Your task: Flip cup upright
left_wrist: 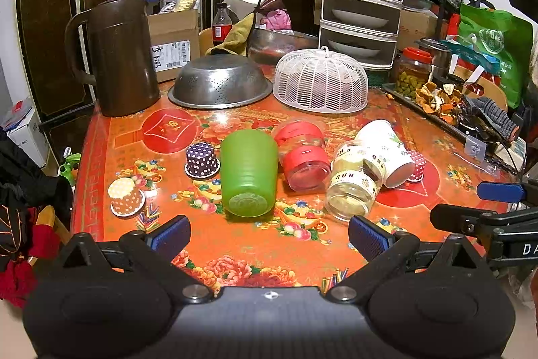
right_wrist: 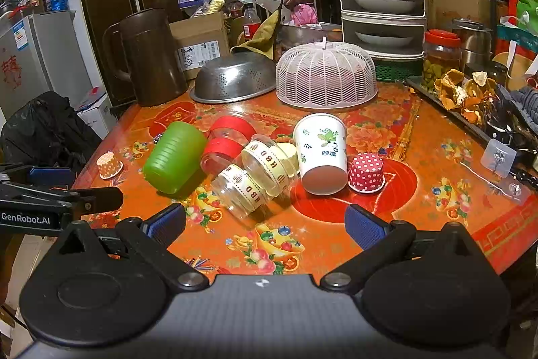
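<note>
Both grippers hang with fingers spread wide and nothing between them, above the near edge of the red-and-orange floral table (left_wrist: 111, 140).

The ribbed translucent green plastic cup (left_wrist: 248, 172) lies on its side mid-table, base toward the left gripper (left_wrist: 269, 236). To its right lie two red-banded clear jars (left_wrist: 304, 153), two "HBD"-ribbon clear jars (left_wrist: 353, 180) and a white leaf-print paper cup (right_wrist: 322, 152), tipped over ahead of the right gripper (right_wrist: 265, 226), touching a red polka-dot cupcake liner (right_wrist: 366, 172).
</note>
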Demonstrator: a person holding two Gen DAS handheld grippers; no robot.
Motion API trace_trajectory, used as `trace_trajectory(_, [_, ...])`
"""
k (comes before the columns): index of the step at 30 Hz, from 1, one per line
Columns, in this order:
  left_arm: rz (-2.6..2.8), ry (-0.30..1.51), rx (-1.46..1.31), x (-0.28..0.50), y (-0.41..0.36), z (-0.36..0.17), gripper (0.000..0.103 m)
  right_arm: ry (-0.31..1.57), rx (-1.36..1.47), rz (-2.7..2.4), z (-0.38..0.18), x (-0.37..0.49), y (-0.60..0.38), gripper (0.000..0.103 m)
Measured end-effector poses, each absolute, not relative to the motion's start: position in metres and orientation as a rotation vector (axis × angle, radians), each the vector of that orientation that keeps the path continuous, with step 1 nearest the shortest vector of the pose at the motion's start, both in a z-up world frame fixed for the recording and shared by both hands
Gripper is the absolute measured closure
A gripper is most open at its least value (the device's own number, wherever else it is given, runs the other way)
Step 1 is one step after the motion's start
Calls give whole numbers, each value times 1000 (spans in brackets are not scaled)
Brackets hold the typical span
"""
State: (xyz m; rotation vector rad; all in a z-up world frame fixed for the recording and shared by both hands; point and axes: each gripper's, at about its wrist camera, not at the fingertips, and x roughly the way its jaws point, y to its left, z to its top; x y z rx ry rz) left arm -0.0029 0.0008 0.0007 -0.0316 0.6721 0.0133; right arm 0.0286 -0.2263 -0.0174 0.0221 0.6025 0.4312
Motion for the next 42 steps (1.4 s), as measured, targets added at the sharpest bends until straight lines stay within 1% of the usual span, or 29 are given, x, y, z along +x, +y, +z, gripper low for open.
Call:
trace_trajectory(31, [30, 684, -4, 2, 1, -1, 2, 618, 28, 435, -19, 31, -224, 1])
trace_trajectory(37, [44, 709, -13, 37, 24, 11, 2, 622, 49, 445, -22, 31, -230, 1])
trace_trajectory(42, [19, 869, -11, 99, 35, 6, 2, 640, 95, 462, -27, 34, -236, 1])
